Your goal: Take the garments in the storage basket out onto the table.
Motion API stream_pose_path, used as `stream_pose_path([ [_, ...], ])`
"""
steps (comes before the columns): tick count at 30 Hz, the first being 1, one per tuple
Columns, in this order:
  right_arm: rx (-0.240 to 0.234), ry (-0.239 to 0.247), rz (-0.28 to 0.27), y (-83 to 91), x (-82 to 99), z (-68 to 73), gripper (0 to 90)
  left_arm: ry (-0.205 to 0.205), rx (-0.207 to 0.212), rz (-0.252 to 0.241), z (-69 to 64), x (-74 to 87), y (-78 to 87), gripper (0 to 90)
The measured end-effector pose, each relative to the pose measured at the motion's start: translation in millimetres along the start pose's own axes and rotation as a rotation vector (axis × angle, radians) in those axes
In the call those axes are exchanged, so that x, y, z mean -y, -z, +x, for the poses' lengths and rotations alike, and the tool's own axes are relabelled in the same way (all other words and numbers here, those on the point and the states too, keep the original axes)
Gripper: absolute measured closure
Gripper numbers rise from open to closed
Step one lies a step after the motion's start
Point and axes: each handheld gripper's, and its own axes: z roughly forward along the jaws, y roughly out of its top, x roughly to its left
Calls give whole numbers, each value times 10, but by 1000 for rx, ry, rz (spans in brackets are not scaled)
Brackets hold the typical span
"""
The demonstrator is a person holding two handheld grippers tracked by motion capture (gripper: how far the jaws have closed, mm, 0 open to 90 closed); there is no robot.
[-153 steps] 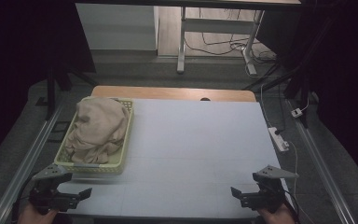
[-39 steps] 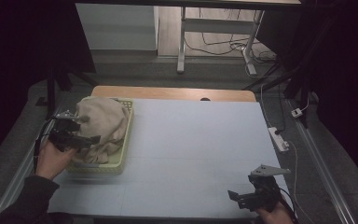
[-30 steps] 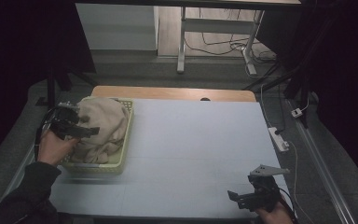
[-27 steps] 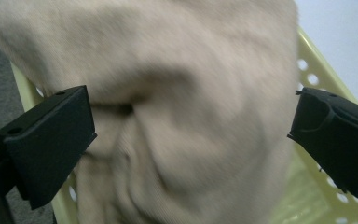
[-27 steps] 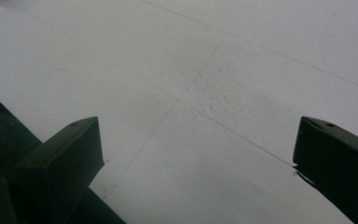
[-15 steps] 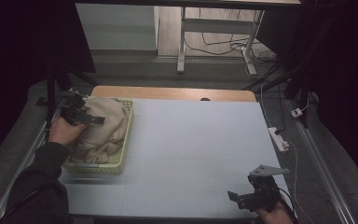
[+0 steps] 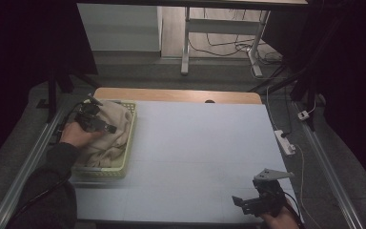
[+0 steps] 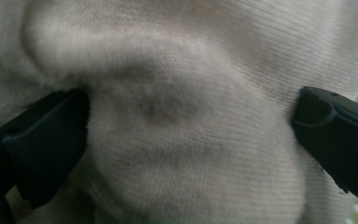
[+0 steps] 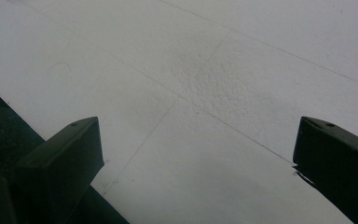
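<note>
A cream knitted cloth point(image 7: 106, 136) lies rumpled in a pale green basket point(image 7: 129, 138). The left gripper point(image 8: 191, 135) presses into it, jaws wide apart around a soft fold. The right gripper point(image 9: 198, 154) hangs wide open above the white table point(image 7: 200, 143), holding nothing.

No legible text, labels, brands or nos. anywhere; dim high view, so small print possibly missed. Nothing readable on either close view.

The cloth point(image 7: 106, 132) is showing cream-beige with a fine ribbed knit, the basket point(image 7: 124, 155) pale yellow-green. The bench point(image 7: 195, 148) is looking plain pale grey-blue, its far edge tan wood. Both claws, left claw point(image 7: 108, 128) and right claw point(image 7: 240, 202), are showing black.
</note>
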Motion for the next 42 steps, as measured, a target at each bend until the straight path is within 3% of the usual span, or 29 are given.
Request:
stream_pose_path([
  [7,1,12,18,-19,-10,10,13,8,-75,40,-83,-47,-20,71],
  [10,4,18,23,-25,-12,18,13,9,-112,29,-105,-34,5,265],
  [14,4,21,20,-23,-10,13,13,-4,-101,-5,-115,13,25,479],
  [18,3,18,21,-24,-12,16,13,-32,-96,-22,-139,23,49,600],
  [21,3,18,21,-25,-14,16,13,-58,-104,-33,-166,-1,110,630],
  [26,-1,9,18,-24,-13,3,13,-62,-93,-55,-189,-35,250,629],
  [34,1,10,18,-22,-13,8,13,-106,-106,-65,-265,-139,610,634],
  [42,0,10,15,-19,-10,5,13,-139,-91,-31,-307,-231,886,638],
])
